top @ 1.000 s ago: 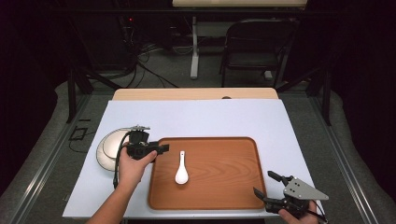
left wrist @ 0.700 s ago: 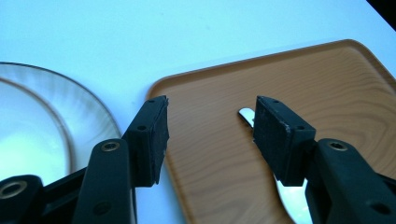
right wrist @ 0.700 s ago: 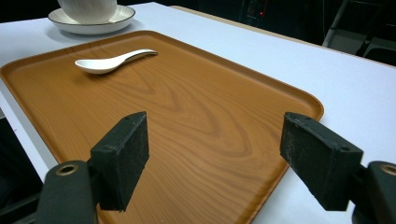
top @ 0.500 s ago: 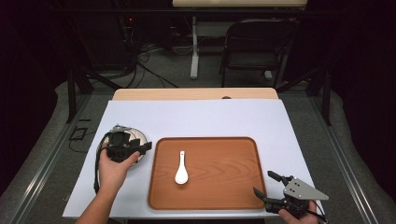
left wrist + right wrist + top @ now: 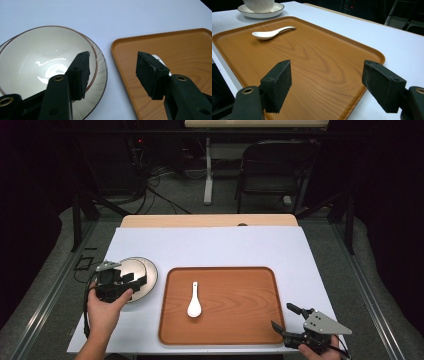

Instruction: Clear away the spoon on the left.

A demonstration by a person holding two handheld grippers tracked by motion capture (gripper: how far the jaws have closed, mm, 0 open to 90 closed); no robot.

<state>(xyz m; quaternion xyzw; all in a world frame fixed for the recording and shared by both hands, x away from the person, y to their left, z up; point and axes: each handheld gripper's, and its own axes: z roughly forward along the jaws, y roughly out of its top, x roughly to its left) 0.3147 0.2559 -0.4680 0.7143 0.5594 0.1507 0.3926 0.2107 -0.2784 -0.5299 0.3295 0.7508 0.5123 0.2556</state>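
Observation:
A white bowl [image 5: 131, 274] sits on a saucer [image 5: 150, 272] at the left of the white table; the bowl [image 5: 37, 60] has a brown rim and the saucer [image 5: 100, 75] juts out beneath it. My left gripper [image 5: 134, 281] hovers open over the bowl's right side, its left jaw above the bowl's inside and its right jaw above the tray edge; midpoint [image 5: 112, 72]. A white ceramic spoon [image 5: 194, 301] lies on the wooden tray [image 5: 240, 320]. My right gripper [image 5: 287, 317] stands open at the tray's near right corner, midpoint [image 5: 325, 82], with nothing between its jaws.
The spoon [image 5: 272, 32] lies at the far side of the tray [image 5: 317, 60] in the right gripper view, with the bowl [image 5: 259, 4] and saucer [image 5: 262, 11] beyond. A black chair [image 5: 272, 165] and a table leg [image 5: 207, 170] stand behind the table.
My left gripper has drawn back leftward from the tray's left edge to above the bowl. The right gripper has stayed still.

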